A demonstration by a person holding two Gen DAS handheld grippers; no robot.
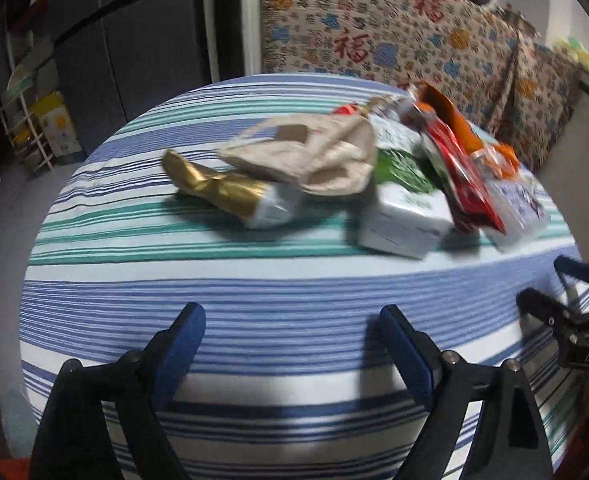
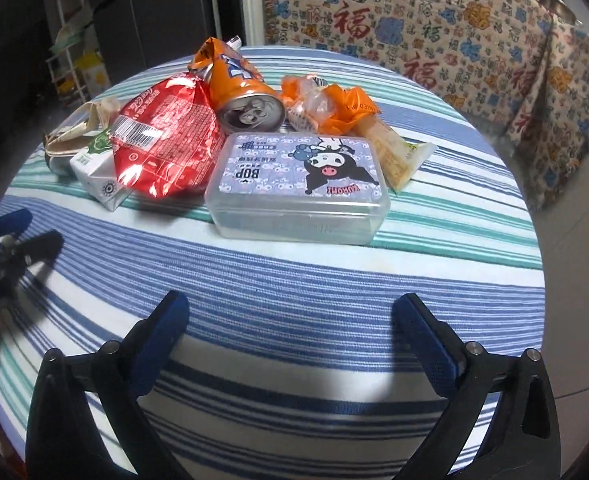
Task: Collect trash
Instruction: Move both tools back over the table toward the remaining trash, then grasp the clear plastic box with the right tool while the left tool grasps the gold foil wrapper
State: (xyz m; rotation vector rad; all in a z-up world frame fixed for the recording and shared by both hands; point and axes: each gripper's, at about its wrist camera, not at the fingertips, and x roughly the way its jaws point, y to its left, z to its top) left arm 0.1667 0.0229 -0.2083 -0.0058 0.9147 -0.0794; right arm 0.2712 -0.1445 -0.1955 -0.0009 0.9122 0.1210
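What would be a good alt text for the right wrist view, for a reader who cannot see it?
The open right gripper hovers over a striped tablecloth, facing a pile of trash: a clear plastic box with a cartoon lid, a crushed orange can, a red wrapper and a white carton.

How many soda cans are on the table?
1. The crushed orange can lies on its side behind the clear plastic box, beside the red wrapper. Others could hide under the pile.
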